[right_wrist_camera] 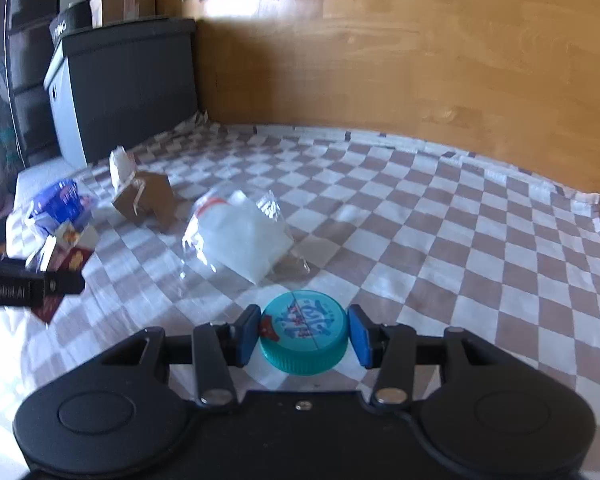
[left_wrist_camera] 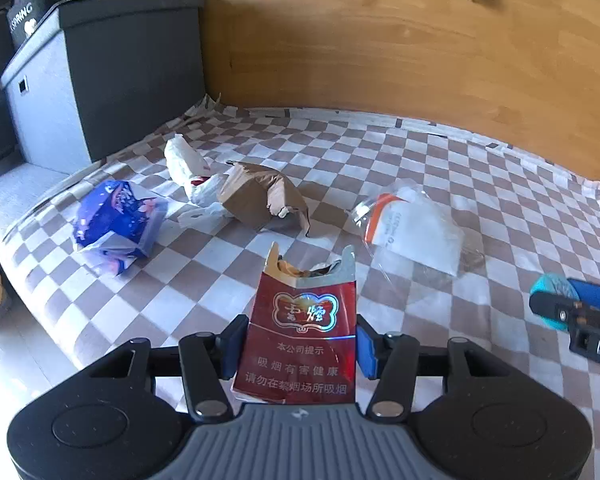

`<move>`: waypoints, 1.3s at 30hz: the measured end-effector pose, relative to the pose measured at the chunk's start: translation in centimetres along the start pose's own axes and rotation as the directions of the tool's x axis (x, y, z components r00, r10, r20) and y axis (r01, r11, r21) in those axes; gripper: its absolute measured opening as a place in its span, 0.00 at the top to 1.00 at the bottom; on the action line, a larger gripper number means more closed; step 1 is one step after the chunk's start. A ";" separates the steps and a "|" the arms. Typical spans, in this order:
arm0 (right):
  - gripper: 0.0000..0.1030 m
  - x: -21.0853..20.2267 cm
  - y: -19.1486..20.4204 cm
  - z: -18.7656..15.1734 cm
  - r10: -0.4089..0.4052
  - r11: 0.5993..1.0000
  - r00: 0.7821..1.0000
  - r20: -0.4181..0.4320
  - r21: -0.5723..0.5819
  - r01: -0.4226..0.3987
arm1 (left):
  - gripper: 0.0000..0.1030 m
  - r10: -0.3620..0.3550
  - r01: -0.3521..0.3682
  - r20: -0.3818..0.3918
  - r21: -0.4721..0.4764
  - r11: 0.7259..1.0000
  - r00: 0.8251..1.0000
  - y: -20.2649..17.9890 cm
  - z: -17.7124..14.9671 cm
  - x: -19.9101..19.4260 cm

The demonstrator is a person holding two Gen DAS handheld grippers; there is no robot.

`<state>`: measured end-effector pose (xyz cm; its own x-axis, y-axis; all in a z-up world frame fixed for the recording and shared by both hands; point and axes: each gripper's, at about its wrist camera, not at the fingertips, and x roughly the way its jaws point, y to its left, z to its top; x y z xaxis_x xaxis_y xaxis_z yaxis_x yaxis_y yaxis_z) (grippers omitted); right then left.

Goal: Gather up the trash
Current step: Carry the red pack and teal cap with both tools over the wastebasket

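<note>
L gripper point(left_wrist_camera: 298, 350): pads clamped on both sides of red cigarette pack point(left_wrist_camera: 304, 328), torn top up, held clear of the checked cloth point(left_wrist_camera: 460, 184).
R gripper point(right_wrist_camera: 304, 334): narrow, pinching teal bottle cap point(right_wrist_camera: 303, 332) across its rim, above the cloth's near edge.
Left on cloth, mid to left edge: clear zip bag point(left_wrist_camera: 412, 220), crumpled brown paper point(left_wrist_camera: 260, 196), white wrapper point(left_wrist_camera: 188, 164), blue tissue pack point(left_wrist_camera: 116, 224).
Step in hand, judged: carry both to a bin; none in view.
To do well: keep squeeze even, pack upright so scraps stay in, cap level w/ pads on its rim, no jerks.
</note>
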<state>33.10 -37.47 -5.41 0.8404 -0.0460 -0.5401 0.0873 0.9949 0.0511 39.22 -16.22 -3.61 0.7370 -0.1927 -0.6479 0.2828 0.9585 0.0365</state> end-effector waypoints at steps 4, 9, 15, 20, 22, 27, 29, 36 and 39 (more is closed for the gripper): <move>0.53 -1.8 0.8 0.0 0.018 1.000 0.999 0.027 -0.007 -0.018 | 0.47 0.017 -0.017 0.014 -0.003 1.000 1.000 0.1 -0.9 -1.6; 0.53 -3.8 2.2 -0.3 0.036 0.999 0.998 0.055 -0.026 -0.035 | 0.47 0.023 -0.022 0.029 -0.042 0.999 0.999 0.8 -1.7 -3.5; 0.53 -4.6 4.2 -0.5 0.060 0.997 0.996 0.060 -0.051 -0.057 | 0.47 0.037 -0.035 0.058 -0.045 0.998 0.998 2.0 -2.7 -5.5; 0.53 -3.9 6.5 -0.7 0.101 0.993 0.994 0.041 -0.073 -0.097 | 0.47 0.066 -0.061 0.063 -0.076 0.995 0.996 4.2 -3.7 -6.3; 0.53 -3.5 7.5 -0.9 0.117 0.990 0.993 0.032 -0.082 -0.114 | 0.47 0.080 -0.074 0.062 -0.091 0.993 0.995 5.3 -4.1 -6.6; 0.53 -2.6 10.3 -1.2 0.160 0.981 0.987 0.009 -0.111 -0.158 | 0.47 0.119 -0.112 0.055 -0.123 0.986 0.991 8.2 -5.2 -7.1; 0.53 -2.3 11.5 -1.3 0.180 0.976 0.984 -0.002 -0.123 -0.178 | 0.47 0.128 -0.121 0.045 -0.135 0.983 0.991 9.3 -5.7 -7.2; 0.53 -1.3 15.6 -2.1 0.235 0.954 0.971 -0.040 -0.179 -0.239 | 0.47 0.162 -0.157 0.013 -0.179 0.971 0.987 12.8 -7.7 -7.4; 0.53 -1.1 17.0 -2.5 0.256 0.944 0.965 -0.056 -0.201 -0.262 | 0.47 0.173 -0.170 -0.002 -0.202 0.965 0.985 14.3 -8.8 -7.5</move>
<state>32.31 -20.29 -5.99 0.8035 0.2155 -0.5549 -0.2457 0.9691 0.0206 32.37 0.77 -4.91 0.7734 -0.0230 -0.6335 0.0234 0.9997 -0.0077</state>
